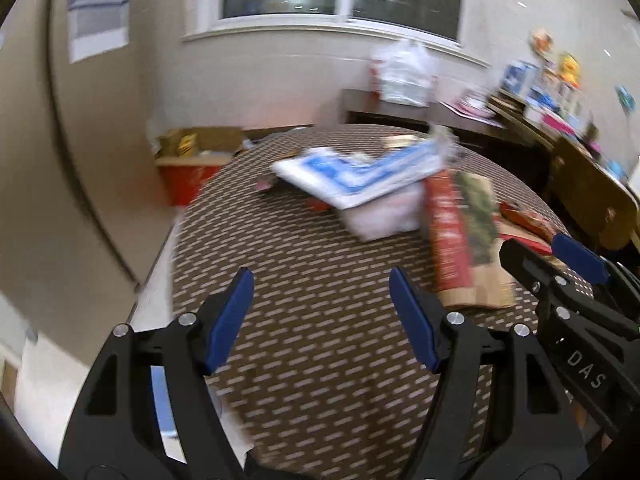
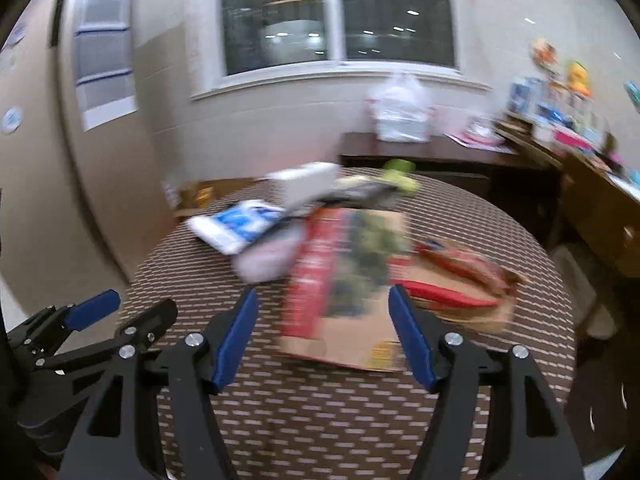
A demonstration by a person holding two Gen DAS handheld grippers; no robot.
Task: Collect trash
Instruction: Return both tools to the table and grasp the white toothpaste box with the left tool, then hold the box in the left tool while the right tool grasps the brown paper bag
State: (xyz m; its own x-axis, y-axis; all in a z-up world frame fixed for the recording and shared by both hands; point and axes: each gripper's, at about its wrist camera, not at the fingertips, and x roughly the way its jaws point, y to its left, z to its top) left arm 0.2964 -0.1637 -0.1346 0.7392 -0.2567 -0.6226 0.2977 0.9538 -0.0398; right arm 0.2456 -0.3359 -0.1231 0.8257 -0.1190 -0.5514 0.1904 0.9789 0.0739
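Observation:
A pile of trash lies on a round table with a brown patterned cloth [image 1: 320,340] [image 2: 320,420]. It includes a flattened red and green carton [image 1: 460,232] [image 2: 344,272], a white and blue package [image 1: 352,176] [image 2: 236,224], a white wrapper [image 1: 380,220] and red wrappers [image 2: 452,280]. My left gripper [image 1: 322,312] is open and empty over bare cloth, short of the pile. My right gripper [image 2: 322,332] is open and empty, its fingers either side of the carton's near end. Each gripper shows at the edge of the other's view [image 1: 560,264] [image 2: 120,312]. Both views are blurred.
A red bin topped with cardboard [image 1: 188,164] stands on the floor beyond the table at the left. A dark side table with a white plastic bag [image 1: 404,76] [image 2: 400,112] stands under the window. Cluttered shelves [image 1: 560,108] line the right wall.

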